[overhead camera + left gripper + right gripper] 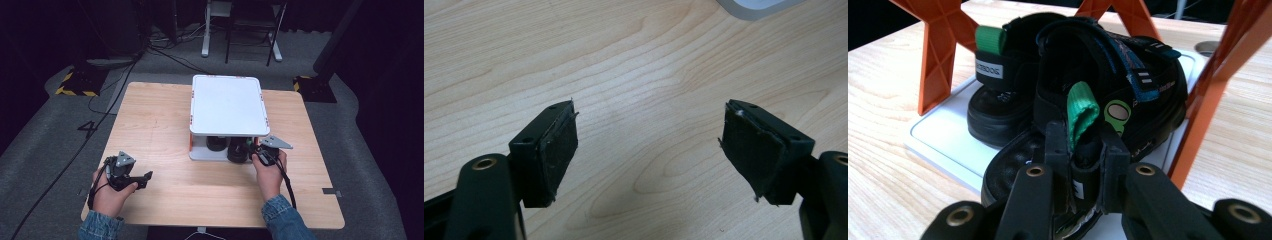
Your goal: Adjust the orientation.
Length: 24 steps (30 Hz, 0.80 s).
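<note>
Right hand (268, 172) reaches its right gripper (1083, 150) under the white two-tier rack (227, 105) – jaws clenched on the heel strap of the near black sandal (1088, 135) on the lower shelf, second sandal (998, 100) behind – while the left gripper (649, 145) rests released over bare table (634, 65).

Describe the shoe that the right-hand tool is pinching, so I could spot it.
On the wooden table stands a white two-level rack with orange supports. On its lower shelf sit two black sandals; it is the nearer sandal, whose green heel loop sits between the right tool's jaws.
</note>
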Available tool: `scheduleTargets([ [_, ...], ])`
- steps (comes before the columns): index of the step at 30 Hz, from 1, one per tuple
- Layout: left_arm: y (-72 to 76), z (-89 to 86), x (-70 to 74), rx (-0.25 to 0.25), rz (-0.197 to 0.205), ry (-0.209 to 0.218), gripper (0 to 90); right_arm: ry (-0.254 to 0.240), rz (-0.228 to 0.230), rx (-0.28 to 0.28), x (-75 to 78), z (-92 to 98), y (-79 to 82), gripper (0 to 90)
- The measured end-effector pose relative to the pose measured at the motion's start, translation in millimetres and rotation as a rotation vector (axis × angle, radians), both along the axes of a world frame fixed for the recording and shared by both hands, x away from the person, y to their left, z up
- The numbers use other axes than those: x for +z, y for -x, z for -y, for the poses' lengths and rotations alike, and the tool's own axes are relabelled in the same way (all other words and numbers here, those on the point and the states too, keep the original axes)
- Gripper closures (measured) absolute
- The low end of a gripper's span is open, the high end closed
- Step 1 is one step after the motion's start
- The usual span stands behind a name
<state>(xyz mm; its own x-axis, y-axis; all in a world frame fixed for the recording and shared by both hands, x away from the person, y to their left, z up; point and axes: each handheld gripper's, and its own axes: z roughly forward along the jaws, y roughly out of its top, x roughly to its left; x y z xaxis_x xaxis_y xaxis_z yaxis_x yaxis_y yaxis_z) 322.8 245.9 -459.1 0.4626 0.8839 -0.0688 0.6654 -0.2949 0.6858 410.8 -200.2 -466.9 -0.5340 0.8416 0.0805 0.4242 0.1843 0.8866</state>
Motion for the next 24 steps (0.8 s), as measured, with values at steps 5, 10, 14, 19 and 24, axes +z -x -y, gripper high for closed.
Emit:
scheduleTargets([
  [5, -0.5, 1.0, -2.5, 0.003, -0.008, -0.005, 23.1, -0.059, -0.014, 0.096, -9.6, 13.8, -16.9, 78.8],
  [10, -1.3, 3.4, -3.4, -0.007, -0.012, -0.011, 23.1, -0.060, -0.015, 0.092, -7.8, 18.6, -17.9, 58.1],
  [14, -0.9, 4.3, -3.3, -0.006, -0.011, -0.008, 23.1, -0.040, 0.014, 0.093, -3.4, 13.1, -11.1, 41.7],
  [19, -0.6, 3.1, -3.2, -0.005, -0.009, -0.011, 23.1, 0.078, 0.101, 0.118, 11.9, 10.3, 25.4, 34.3],
  [24, -0.9, 5.0, -4.6, -0.009, -0.012, -0.011, 23.1, 0.146, -0.006, 0.167, -1.8, 15.2, 47.4, 51.3],
])
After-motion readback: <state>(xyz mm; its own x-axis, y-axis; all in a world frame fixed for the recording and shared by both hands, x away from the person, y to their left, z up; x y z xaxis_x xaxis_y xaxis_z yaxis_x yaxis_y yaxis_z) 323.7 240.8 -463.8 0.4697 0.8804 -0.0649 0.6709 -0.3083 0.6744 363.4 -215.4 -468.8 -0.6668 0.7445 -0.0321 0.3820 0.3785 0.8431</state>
